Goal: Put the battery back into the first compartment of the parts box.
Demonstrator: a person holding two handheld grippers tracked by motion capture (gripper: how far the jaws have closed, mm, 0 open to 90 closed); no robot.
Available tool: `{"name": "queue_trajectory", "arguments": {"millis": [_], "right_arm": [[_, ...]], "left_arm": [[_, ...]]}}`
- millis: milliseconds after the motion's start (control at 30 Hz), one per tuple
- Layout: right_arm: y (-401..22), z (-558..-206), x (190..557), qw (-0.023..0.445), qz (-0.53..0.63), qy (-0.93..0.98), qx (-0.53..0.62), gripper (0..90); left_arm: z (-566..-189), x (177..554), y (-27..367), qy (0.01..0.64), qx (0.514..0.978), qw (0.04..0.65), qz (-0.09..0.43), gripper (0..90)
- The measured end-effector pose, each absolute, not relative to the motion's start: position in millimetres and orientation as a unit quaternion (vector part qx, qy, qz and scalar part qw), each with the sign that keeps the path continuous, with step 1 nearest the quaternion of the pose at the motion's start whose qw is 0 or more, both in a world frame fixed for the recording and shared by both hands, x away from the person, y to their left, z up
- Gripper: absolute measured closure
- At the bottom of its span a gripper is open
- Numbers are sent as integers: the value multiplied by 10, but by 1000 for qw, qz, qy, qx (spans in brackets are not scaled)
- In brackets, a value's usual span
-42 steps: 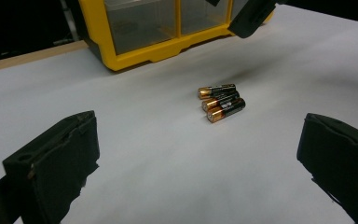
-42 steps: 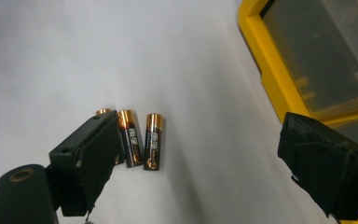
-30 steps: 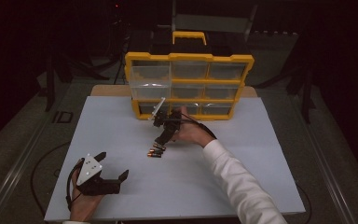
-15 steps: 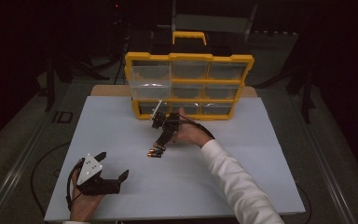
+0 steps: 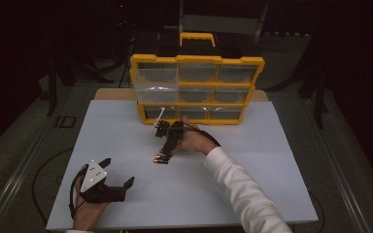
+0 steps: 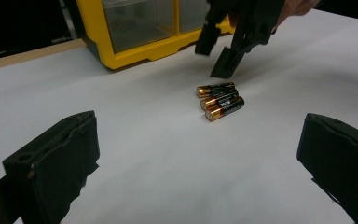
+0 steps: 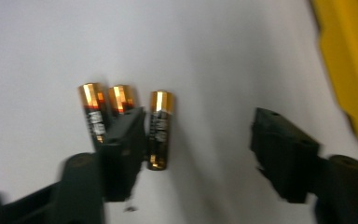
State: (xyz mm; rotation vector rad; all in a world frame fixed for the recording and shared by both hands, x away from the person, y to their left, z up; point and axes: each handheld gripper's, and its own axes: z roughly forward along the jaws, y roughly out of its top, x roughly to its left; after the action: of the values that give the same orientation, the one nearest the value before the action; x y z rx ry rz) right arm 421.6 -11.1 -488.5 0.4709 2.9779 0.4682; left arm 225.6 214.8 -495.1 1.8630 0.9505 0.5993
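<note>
Right hand-held gripper (image 5: 164,151) is hanging just above three batteries (image 5: 161,158) lying side by side on the white tabletop (image 5: 272,160), its jaws spread apart and gripping nothing; one jaw is covering part of the middle battery in the right gripper view; left hand-held gripper (image 5: 116,177) is resting near the front left corner, jaws wide and empty; a yellow organizer case (image 5: 196,87) is standing upright at the far edge.

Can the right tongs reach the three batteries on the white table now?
Probably yes: the right tongs hover open just above the batteries, with only bare table around them.
</note>
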Motion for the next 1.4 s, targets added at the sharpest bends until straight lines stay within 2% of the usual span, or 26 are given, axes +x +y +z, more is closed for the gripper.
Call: {"name": "queue_trajectory", "arguments": {"millis": [33,100,300,333,467,767,1400], "right_arm": [[-92,-4913,4200,37,147,977,151,515],[-82,-4944,4205,27,147,978,143,596],[-69,-5038,4224,5,138,980,141,699],[-65,-5075,4230,-1,134,981,141,754],[-73,-5111,4243,-9,131,981,146,769],[-196,-5026,4185,19,145,980,134,770],[-583,-4888,4167,16,214,963,163,770]], "left_arm": [[-4951,2256,2150,387,758,464,244,0],[-4952,2256,2149,388,758,464,244,0],[-4952,2255,2145,386,761,461,245,0],[-4952,2254,2144,386,761,461,245,0],[-4950,2251,2149,386,760,461,246,0],[-4951,2252,2145,387,761,460,246,0],[-4954,2255,2136,387,761,458,247,0]]}}
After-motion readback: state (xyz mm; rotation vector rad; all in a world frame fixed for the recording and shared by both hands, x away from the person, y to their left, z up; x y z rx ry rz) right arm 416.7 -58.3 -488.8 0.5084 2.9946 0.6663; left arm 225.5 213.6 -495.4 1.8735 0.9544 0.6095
